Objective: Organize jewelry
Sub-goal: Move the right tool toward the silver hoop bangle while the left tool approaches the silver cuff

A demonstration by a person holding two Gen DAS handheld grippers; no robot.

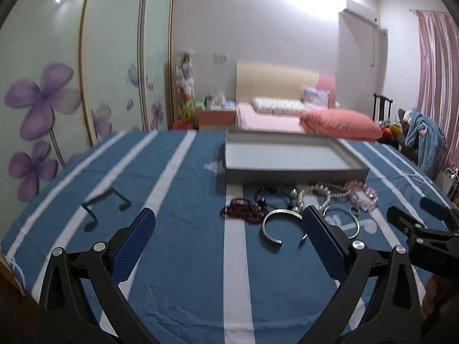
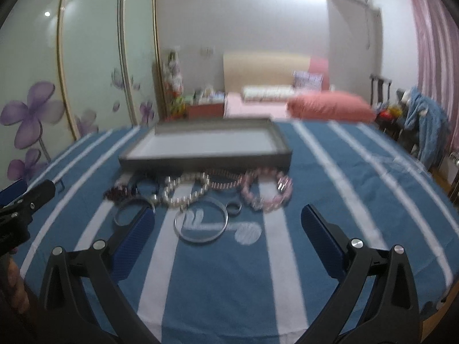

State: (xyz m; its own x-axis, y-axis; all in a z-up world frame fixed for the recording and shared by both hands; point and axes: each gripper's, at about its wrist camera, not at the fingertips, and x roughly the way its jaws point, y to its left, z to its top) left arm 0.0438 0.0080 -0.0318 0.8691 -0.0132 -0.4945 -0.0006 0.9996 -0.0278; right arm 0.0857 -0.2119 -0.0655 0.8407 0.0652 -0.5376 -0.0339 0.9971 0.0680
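A shallow grey tray (image 1: 295, 173) (image 2: 206, 159) lies on a blue striped cloth; nothing shows inside it. In front of it lies jewelry: a dark red bead bracelet (image 1: 243, 210) (image 2: 117, 192), an open silver cuff (image 1: 271, 228) (image 2: 123, 215), a pearl string (image 1: 312, 195) (image 2: 186, 190), a thin silver bangle (image 1: 351, 223) (image 2: 200, 220), a small ring (image 2: 233, 208) and a pink bead bracelet (image 1: 363, 196) (image 2: 266, 192). My left gripper (image 1: 226, 229) is open and empty, just short of the cuff. My right gripper (image 2: 226, 226) is open and empty, with the bangle between its fingers' line.
The blue and white striped cloth (image 1: 186, 200) covers the table, whose edges fall away at left and right. The right gripper shows at the right of the left wrist view (image 1: 416, 220); the left one at the left of the right wrist view (image 2: 25, 197). A bed and wardrobe stand behind.
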